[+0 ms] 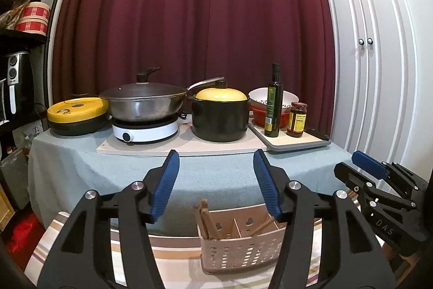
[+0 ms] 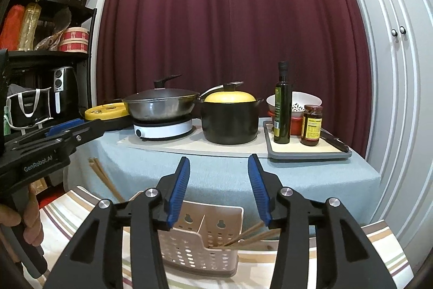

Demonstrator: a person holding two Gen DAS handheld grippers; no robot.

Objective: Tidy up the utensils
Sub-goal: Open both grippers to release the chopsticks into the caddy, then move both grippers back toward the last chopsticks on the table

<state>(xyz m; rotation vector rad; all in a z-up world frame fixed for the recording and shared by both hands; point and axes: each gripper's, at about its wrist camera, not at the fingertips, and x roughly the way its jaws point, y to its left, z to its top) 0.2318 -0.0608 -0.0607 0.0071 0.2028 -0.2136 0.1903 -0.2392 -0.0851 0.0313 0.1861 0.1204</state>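
A: Chopsticks (image 2: pixel 250 233) first. Where are they, and what are your tools doing?

B: Some lean in the right-hand compartment of the caddy (image 2: pixel 205 243); more stand in its left one (image 1: pixel 208 221). A loose wooden pair (image 2: pixel 104 178) slants off to the left, lower end hidden behind your right tool. Caddy sits on the striped cloth (image 2: pixel 70 210), just below both tools.

A: Tool state?

B: Left tool (image 1: pixel 216 184) released, jaws wide, nothing btwn them. Right tool (image 2: pixel 219 188) same: spread, empty.

A: How do I do the next pick well?

B: My read: go for the loose pair. Come in across the sticks, not along them, and clench near mid-length so they don't pivot. Thin, smooth, round-ish wood rolls; the ribbed blue pads (image 1: pixel 165 188) should bite. Drop them tip-down; the caddy's light perforated plastic w/ thin dividers, so it may skid or tip if nudged.
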